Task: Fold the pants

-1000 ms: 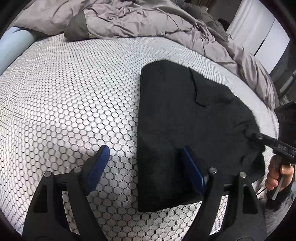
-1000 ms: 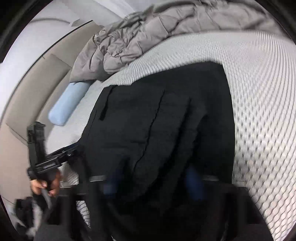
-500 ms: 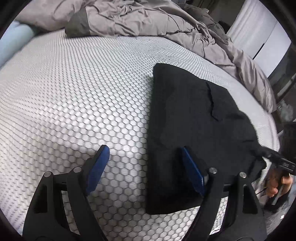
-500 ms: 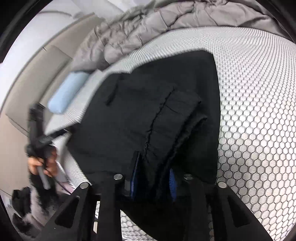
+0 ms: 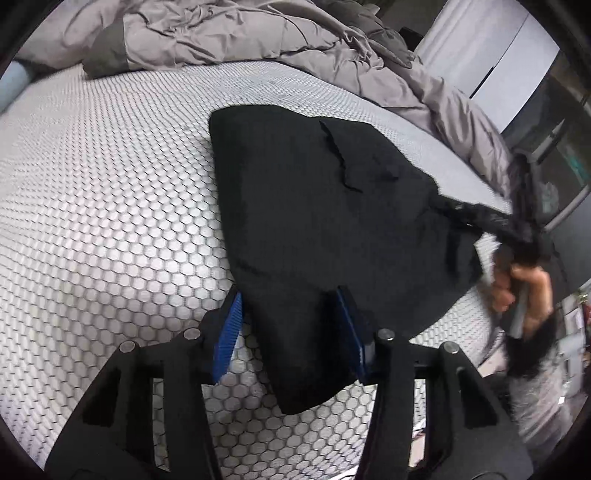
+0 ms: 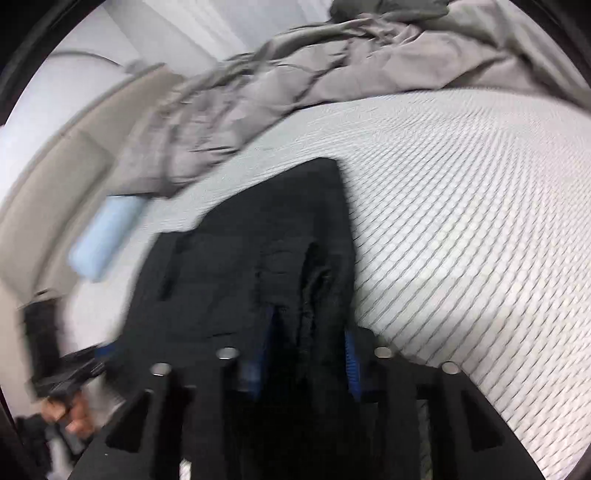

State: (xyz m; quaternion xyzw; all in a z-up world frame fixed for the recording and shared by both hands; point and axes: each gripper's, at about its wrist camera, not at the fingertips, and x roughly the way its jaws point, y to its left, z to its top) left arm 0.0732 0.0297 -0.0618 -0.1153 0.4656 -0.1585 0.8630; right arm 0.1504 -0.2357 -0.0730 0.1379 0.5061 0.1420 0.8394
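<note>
Black pants [image 5: 314,221] lie folded on the white honeycomb mattress [image 5: 110,221]. My left gripper [image 5: 290,328] is at their near end. Its jaws are closing, and the blue pads [image 5: 231,332] press a gathered bunch of the cloth between them. At the right edge my right gripper [image 5: 517,236], held by a hand [image 5: 524,291], pulls the pants' corner up off the bed. In the blurred right wrist view the right gripper [image 6: 308,354] has a thick fold of the pants [image 6: 240,258] filling the gap between its pads. The left gripper [image 6: 74,369] shows dimly at the lower left.
A crumpled grey duvet [image 5: 258,29] is heaped along the far side of the bed. A light blue bolster [image 6: 103,232] lies by the beige headboard [image 6: 48,177]. White cupboard doors [image 5: 491,48] stand beyond the bed's right side.
The left gripper slid right over the pants' near end and narrowed onto it. The right gripper's pads went from nearly together to wider around a thick fold. The pants' right corner rose.
</note>
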